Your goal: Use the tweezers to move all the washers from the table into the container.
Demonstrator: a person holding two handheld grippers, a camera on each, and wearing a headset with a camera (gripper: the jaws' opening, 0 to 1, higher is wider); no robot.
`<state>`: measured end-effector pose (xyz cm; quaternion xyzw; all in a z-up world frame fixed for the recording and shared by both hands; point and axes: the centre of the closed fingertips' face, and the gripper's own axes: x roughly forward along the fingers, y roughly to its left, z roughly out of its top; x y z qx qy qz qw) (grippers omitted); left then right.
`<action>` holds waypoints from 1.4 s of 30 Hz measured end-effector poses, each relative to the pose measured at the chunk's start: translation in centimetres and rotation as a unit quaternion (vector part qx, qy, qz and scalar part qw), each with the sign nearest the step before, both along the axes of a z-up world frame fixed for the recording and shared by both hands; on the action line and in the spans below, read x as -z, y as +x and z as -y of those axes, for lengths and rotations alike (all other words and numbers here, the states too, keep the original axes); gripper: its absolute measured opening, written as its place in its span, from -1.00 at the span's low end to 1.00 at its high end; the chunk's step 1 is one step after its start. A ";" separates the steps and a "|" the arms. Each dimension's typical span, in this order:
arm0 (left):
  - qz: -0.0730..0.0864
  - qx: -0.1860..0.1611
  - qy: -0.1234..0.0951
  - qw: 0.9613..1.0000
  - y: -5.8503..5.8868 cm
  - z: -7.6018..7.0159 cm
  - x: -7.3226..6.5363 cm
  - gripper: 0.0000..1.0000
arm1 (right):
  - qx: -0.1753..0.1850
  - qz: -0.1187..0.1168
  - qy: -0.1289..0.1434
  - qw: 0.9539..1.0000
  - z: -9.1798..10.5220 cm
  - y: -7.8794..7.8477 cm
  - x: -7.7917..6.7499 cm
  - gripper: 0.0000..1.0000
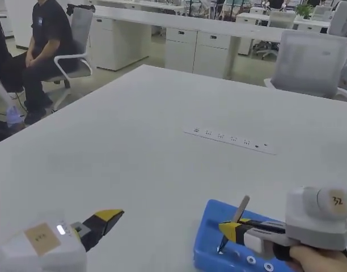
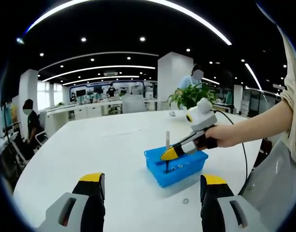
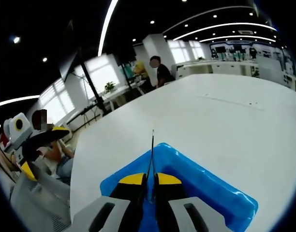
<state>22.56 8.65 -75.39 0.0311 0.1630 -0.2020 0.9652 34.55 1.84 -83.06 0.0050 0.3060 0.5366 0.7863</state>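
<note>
Right gripper clamps tweezers in container; 1 washer outside rim.

The container is sitting on the table toward its near edge, carrying washers, with the right gripper holding tweezers tip-down inside it, a lone washer lying just beside it and a socket strip lying well behind.
</note>
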 end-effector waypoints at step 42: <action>0.000 0.001 -0.003 1.000 -0.1 0.1 0.0 0.62 | -0.015 -0.019 0.095 0.995 -0.4 -4.8 -5.6 -0.92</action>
